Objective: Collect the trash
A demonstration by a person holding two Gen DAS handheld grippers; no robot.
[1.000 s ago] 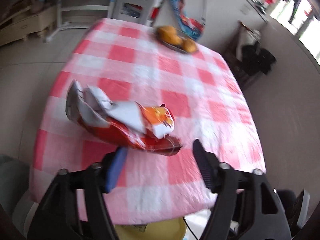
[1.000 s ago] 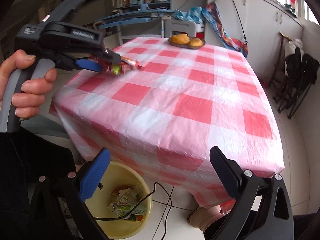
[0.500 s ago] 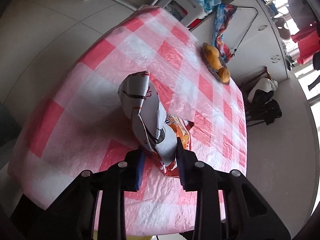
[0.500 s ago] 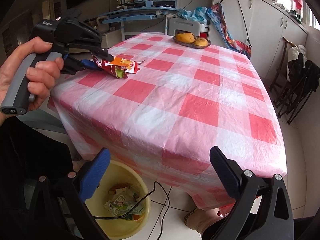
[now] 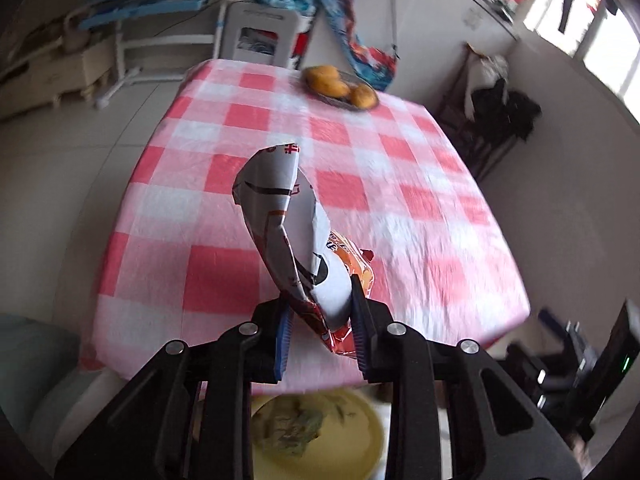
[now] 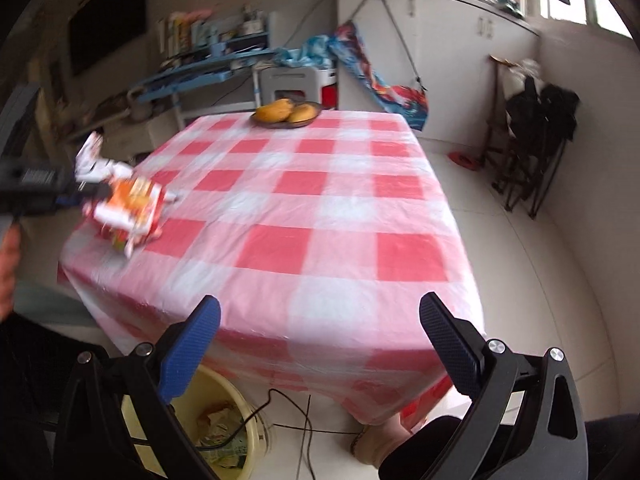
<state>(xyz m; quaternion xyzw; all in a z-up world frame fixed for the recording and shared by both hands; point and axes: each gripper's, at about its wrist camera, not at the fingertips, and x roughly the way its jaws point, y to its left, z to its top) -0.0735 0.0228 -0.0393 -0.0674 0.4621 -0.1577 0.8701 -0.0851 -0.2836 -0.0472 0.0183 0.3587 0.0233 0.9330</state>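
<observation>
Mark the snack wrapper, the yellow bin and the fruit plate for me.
snack wrapper (image 5: 280, 208): left wrist view, white upper panel.
yellow bin (image 6: 248, 456): right wrist view, right wall below the table edge.
fruit plate (image 6: 308, 123): right wrist view, front rim beneath the fruit.

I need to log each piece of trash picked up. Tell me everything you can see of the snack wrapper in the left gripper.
The snack wrapper is a crumpled, empty-looking foil or plastic bag, silvery white inside, with red and orange print outside. The left gripper is shut on its lower end, so it sticks up and forward, folded, above the near edge of the checked tablecloth. Only the fingers touch it. The yellow bin sits below.
</observation>
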